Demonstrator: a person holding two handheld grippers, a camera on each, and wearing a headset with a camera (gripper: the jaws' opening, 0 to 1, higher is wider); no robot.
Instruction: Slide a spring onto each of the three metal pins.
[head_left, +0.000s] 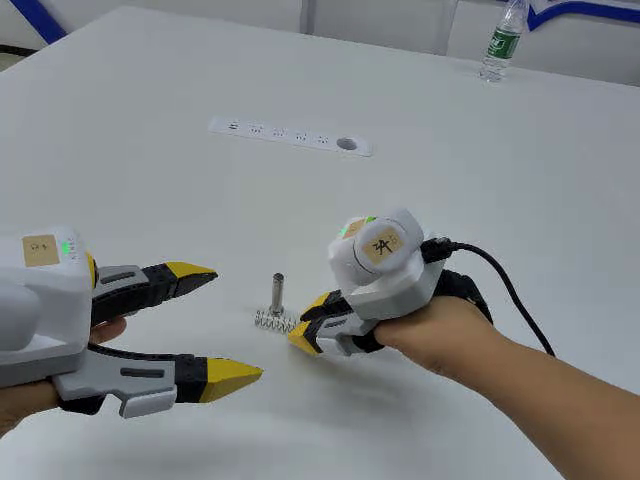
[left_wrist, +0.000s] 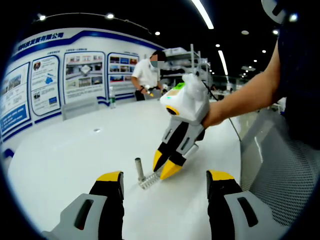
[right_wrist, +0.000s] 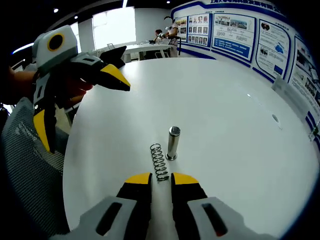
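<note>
One short metal pin (head_left: 277, 291) (left_wrist: 138, 168) (right_wrist: 173, 142) stands upright on the white table (head_left: 150, 150). A small coil spring (head_left: 271, 320) (left_wrist: 148, 181) (right_wrist: 159, 161) lies flat just in front of the pin. My right gripper (head_left: 303, 333) (right_wrist: 161, 178) is low on the table, its yellow tips closed to a narrow gap around the spring's near end. It also shows in the left gripper view, where the right gripper (left_wrist: 164, 165) angles down at the spring. My left gripper (head_left: 237, 322) (left_wrist: 165, 176) (right_wrist: 82, 110) hovers wide open to the left of the pin, holding nothing.
A white power strip (head_left: 290, 135) lies farther back on the table, and a water bottle (head_left: 503, 40) stands at the far right edge. A black cable (head_left: 500, 280) trails from the right gripper. A mesh chair (left_wrist: 280, 165) sits beside the table.
</note>
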